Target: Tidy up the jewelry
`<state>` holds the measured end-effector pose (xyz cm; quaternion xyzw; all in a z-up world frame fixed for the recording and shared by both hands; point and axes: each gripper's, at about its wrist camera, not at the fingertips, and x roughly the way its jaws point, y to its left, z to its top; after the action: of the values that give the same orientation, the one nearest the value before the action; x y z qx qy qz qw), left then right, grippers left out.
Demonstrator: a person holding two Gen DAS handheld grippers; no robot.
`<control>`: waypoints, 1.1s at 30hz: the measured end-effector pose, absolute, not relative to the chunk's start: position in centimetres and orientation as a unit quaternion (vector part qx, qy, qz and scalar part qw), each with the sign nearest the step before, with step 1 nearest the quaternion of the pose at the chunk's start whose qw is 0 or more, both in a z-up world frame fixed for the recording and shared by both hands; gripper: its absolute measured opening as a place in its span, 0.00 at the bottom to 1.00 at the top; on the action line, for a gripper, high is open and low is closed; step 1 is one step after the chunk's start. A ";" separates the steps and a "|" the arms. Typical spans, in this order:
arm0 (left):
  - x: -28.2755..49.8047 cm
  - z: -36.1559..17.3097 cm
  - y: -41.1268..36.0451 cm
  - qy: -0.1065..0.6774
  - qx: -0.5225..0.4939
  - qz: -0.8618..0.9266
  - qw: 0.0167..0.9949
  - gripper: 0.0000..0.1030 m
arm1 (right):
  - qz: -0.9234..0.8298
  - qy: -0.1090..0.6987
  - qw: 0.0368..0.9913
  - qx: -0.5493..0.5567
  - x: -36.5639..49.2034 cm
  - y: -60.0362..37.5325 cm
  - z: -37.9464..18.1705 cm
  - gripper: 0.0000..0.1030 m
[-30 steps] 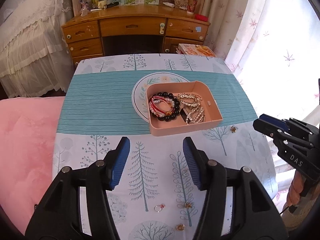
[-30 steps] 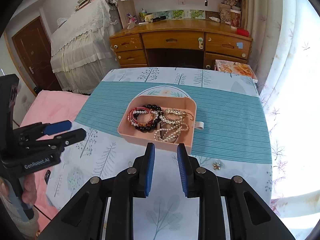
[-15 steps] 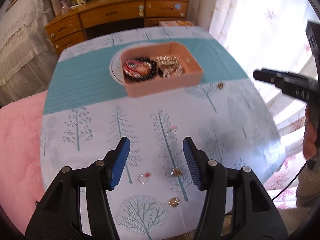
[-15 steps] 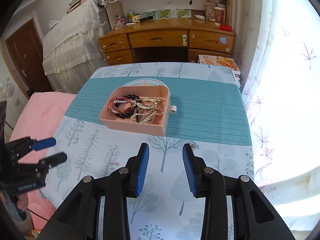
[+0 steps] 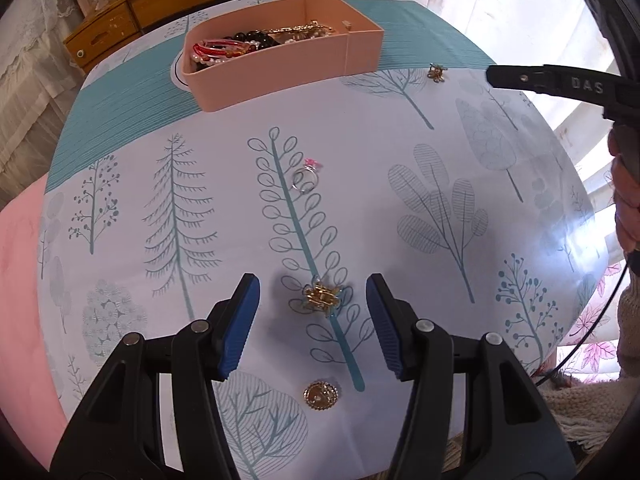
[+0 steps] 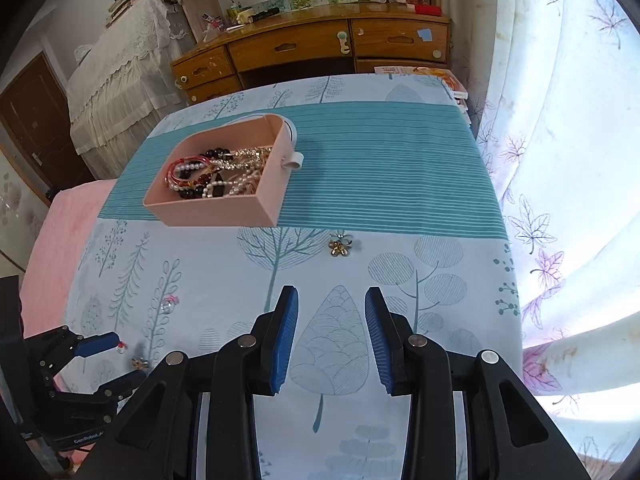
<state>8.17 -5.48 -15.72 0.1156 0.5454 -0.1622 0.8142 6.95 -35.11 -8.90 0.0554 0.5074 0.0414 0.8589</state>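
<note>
Your left tongs (image 5: 312, 322) hung over the near part of the worktop (image 5: 460, 152), released, w/ nothing pinched. A gold brooch (image 5: 321, 298) lay on the tree-print cloth right btwn the two blue pads (image 5: 242, 326), touching neither. Nearer you than the pads sat a round gold piece (image 5: 320, 396), also loose on the cloth. Farther out, a silver ring w/ a pink stone (image 5: 306, 176) lay by the leafy stem print, well apart from the brooch.

Your right tongs (image 6: 331, 336) were also released, jaws apart over bare cloth, nothing btwn them. Just beyond them a small gold flower piece (image 6: 340, 246) lay near the edge of the teal stripe. In the left wrist view that same piece showed at far right, close to the tip of the right tongs.

Past that, the pink box (image 6: 216, 210) stood on the teal stripe, holding bracelets (image 6: 192, 172): red cords, pearls, dark beads, gold chains, all tangled together. A small white tab stuck out of its side.

Beyond the worktop stood a wooden desk w/ drawers (image 6: 320, 46), a lace-draped bed at left & pale curtains at right.
</note>
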 end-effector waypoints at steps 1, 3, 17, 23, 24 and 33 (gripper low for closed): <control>8.1 -15.7 -5.6 0.543 0.116 -0.163 0.815 0.51 | 0.043 0.507 0.859 0.053 7.2 -35.1 -9.6 0.34; 8.0 -16.0 -5.8 0.539 0.117 -0.163 0.818 0.51 | 0.052 0.502 0.862 0.047 7.8 -34.7 -10.8 0.34; 7.7 -16.0 -4.1 0.519 0.082 -0.153 0.837 0.51 | 0.035 0.497 0.867 0.009 13.9 -32.0 -15.8 0.34; 7.6 -16.4 -3.7 0.524 0.077 -0.154 0.834 0.50 | 0.016 0.488 0.872 -0.020 14.6 -31.1 -16.2 0.22; 7.6 -16.5 -3.7 0.523 0.077 -0.155 0.835 0.48 | 0.013 0.486 0.874 -0.023 14.7 -30.9 -16.4 0.21; 7.5 -16.7 -4.5 0.517 0.094 -0.169 0.834 0.21 | 0.029 0.488 0.872 0.013 13.2 -31.3 -16.1 0.14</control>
<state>7.55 -4.48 -16.71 0.0943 0.5170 -0.1688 0.8338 13.20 -31.28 -16.11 0.0130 0.4885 0.0294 0.8720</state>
